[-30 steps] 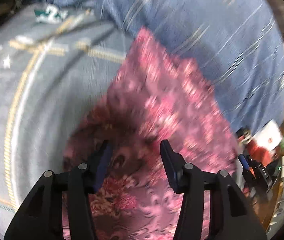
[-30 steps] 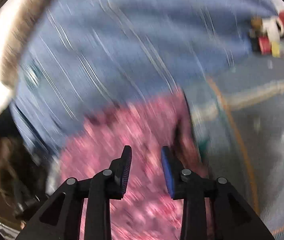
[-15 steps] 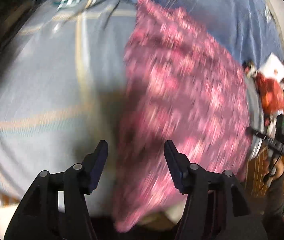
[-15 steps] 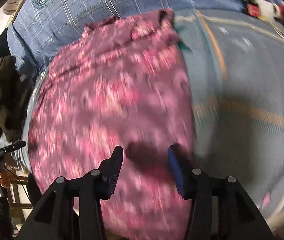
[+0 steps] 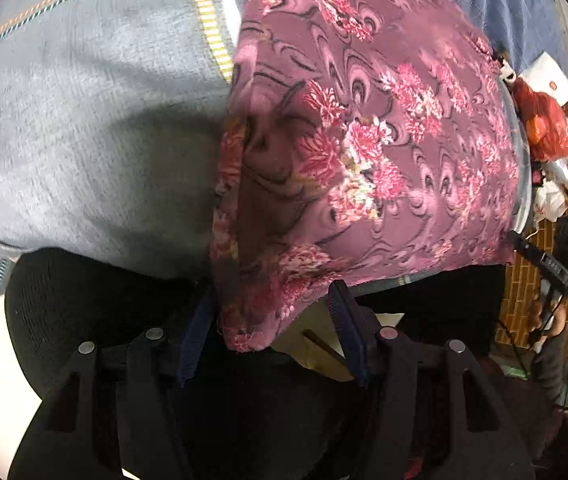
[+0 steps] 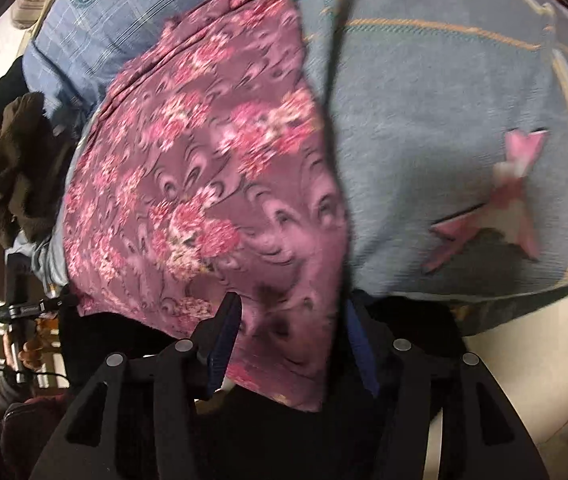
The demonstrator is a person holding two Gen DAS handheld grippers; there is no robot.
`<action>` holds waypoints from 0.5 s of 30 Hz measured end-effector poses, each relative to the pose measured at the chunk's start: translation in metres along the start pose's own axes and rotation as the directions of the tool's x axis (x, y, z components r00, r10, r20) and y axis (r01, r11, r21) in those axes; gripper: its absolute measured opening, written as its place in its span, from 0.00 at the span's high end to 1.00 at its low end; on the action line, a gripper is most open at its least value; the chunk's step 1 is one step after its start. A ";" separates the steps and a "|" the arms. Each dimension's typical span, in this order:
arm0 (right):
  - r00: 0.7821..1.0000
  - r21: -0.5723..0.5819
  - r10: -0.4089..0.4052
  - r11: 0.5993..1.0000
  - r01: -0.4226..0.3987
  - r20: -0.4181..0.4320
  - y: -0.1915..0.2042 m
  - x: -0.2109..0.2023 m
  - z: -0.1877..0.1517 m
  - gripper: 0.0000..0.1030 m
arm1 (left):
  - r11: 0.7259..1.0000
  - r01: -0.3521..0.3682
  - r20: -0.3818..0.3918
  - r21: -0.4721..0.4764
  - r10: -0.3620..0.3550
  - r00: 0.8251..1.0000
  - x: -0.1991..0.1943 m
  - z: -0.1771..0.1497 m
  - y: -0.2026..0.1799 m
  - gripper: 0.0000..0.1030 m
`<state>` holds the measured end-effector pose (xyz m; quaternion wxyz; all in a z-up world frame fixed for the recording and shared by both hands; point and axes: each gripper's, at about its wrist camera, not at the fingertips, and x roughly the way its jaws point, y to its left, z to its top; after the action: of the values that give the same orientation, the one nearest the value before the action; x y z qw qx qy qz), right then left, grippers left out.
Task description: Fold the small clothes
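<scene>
Both gripper heads, left and right, now spread wider around the floral garment's hanging near corners.

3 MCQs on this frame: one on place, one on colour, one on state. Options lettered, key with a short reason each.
1. Where does the floral garment lie?
A. on the grey-blue blanket, near corners hanging over its edge
B. on the floor
C. in a basket

2. What is the garment's main colour?
A. green
B. pink-maroon
C. white

3. How do the left gripper jaws stand?
A. clamped on the cloth
B. apart, a cloth corner between them
C. apart, nothing between them

Key:
1 A, both views show it spread on the blanket.
2 B, pink flowers on a maroon ground.
3 B, gaps show beside the corner.
</scene>
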<state>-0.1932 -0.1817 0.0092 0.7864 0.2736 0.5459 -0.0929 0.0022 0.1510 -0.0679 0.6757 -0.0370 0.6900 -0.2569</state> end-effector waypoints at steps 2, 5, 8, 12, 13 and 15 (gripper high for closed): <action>0.999 -0.042 0.010 0.999 -0.012 -0.035 0.007 0.006 -0.003 0.53 | 1.000 0.023 0.008 0.022 -0.023 1.000 -0.002 -0.003 -0.002 0.51; 0.998 -0.139 -0.014 0.990 0.006 -0.059 0.016 0.004 -0.015 0.96 | 0.997 0.072 -0.009 -0.010 -0.072 0.997 0.001 -0.005 0.003 0.92; 0.999 -0.142 0.040 0.989 -0.042 -0.015 0.018 -0.013 -0.016 0.97 | 0.988 0.151 0.022 -0.016 -0.151 0.988 -0.013 -0.012 0.007 0.95; 0.983 -0.132 0.159 0.981 -0.146 0.093 0.025 -0.048 -0.009 0.97 | 0.963 0.269 0.097 0.036 -0.271 0.958 -0.046 -0.013 -0.006 0.95; 0.976 -0.131 0.183 0.977 -0.168 0.118 0.027 -0.054 -0.007 0.97 | 0.951 0.304 0.126 0.054 -0.309 0.943 -0.059 -0.011 -0.009 0.95; 0.955 -0.126 0.241 0.967 -0.221 0.174 0.030 -0.067 0.003 0.97 | 0.934 0.349 0.172 0.072 -0.357 0.918 -0.076 -0.002 -0.012 0.95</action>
<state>-0.2037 -0.1684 0.0812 0.8532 0.2839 0.4375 0.0029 0.0034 0.1713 0.0067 0.6792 -0.1706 0.6019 -0.3837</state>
